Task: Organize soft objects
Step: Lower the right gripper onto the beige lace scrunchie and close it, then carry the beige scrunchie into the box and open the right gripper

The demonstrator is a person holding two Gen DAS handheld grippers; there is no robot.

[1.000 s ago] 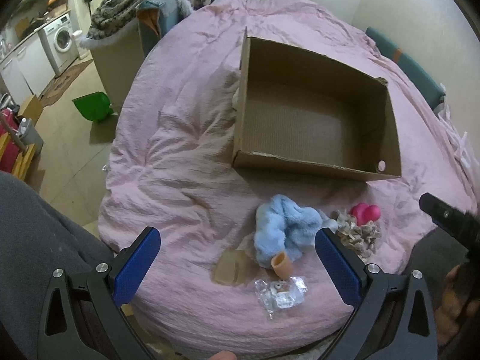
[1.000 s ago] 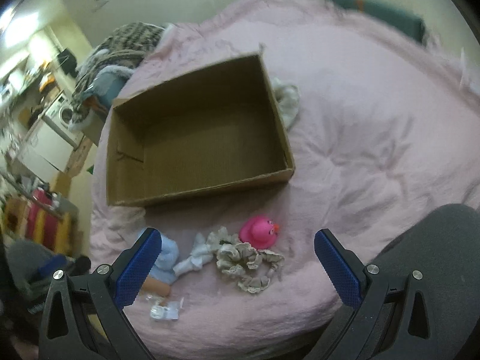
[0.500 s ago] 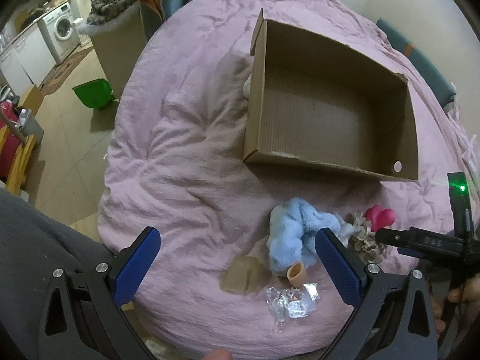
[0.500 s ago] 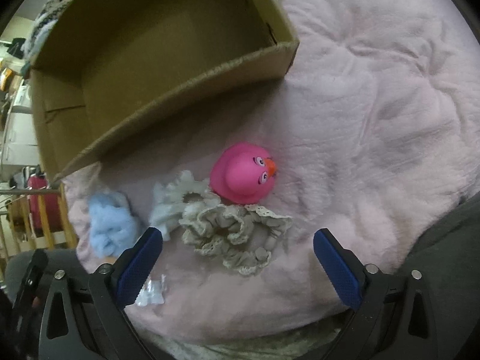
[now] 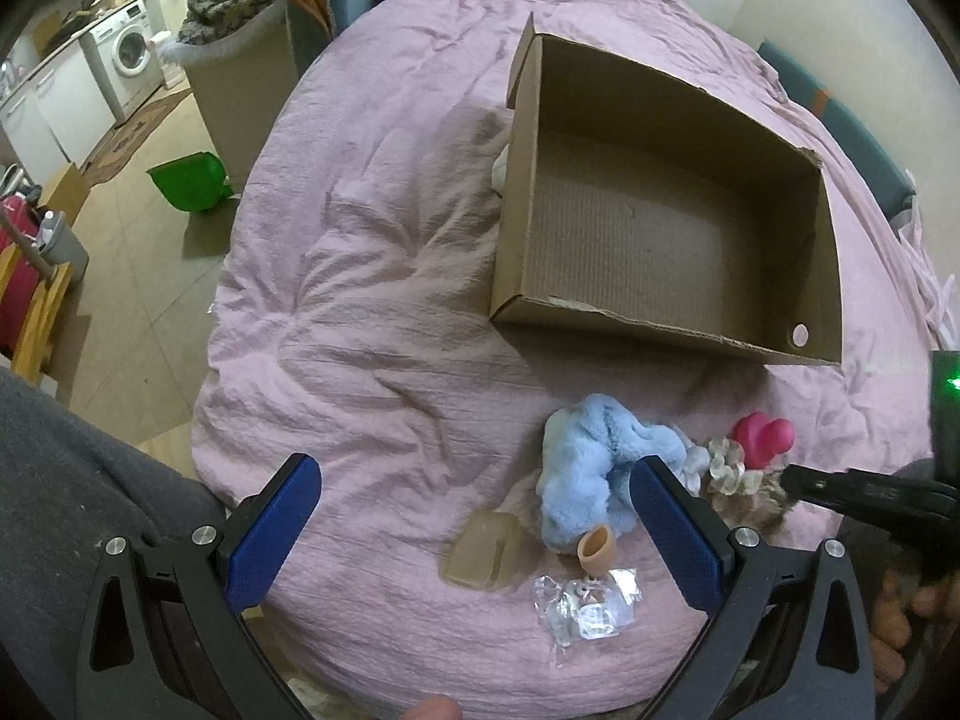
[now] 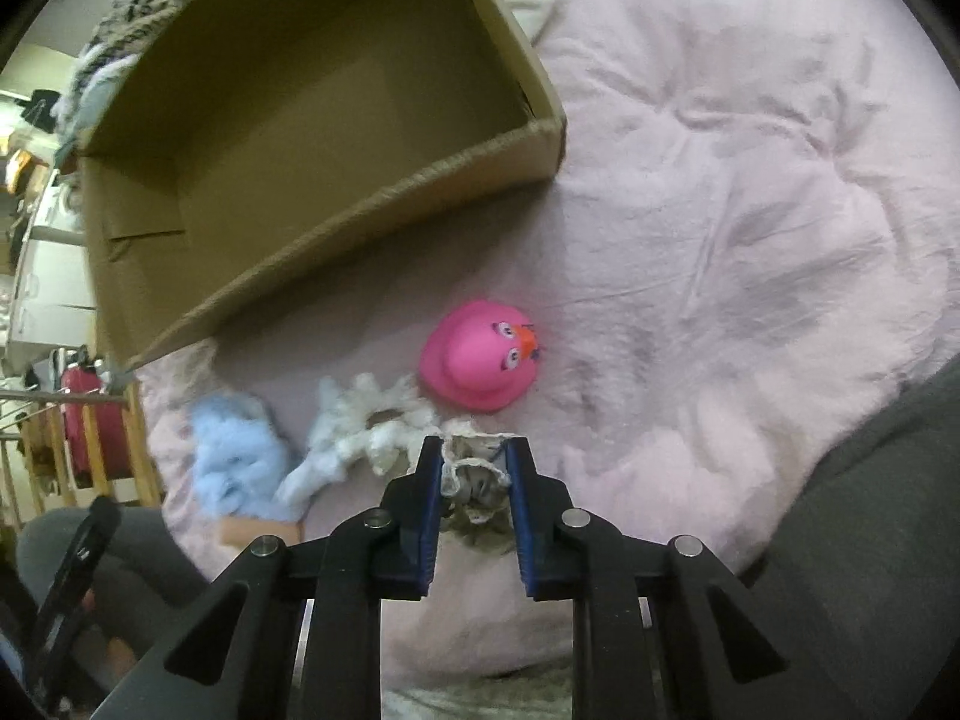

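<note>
Change: the right hand-held gripper (image 6: pixel 471 462) has come down from above the pile and drawn its blue fingers (image 6: pixel 427 483) in from a wide spread until they pinch the beige lace scrunchie (image 6: pixel 471 480); the left hand-held gripper (image 5: pixel 474 516) has barely shifted.
Bed: a crumpled pink cover (image 5: pixel 372 276) carries everything; the person's grey-clad legs press in at its near edge.
Cardboard box: open-topped (image 5: pixel 660 204), nothing visible inside it, lying on the bed well beyond the pile, its near wall closest to the toys.
Blue plush: a fluffy light-blue piece (image 5: pixel 591 480) at the left end of the pile, partly behind the left tool's right finger.
Pink duck: a rubber duck (image 6: pixel 480 363) on the cover between the box and the scrunchies, just beyond the right tool's tips and apart from them.
Pale scrunchie: a whitish-blue one (image 6: pixel 366 429) between the plush and the duck, touching the beige one.
Beige lace scrunchie: bunched between the two narrowed fingers, whether off the cover I cannot tell.
Left hand-held gripper: fingers spread wide with nothing between them, held above the near edge of the bed.
Tan pad: a flat translucent piece (image 5: pixel 483 549) near the plush.
Plastic wrapper: clear and crinkled (image 5: pixel 585 600), nearest the bed's edge.
Tan cap: a small cup-shaped piece (image 5: pixel 596 547) lying against the plush, just above the wrapper.
</note>
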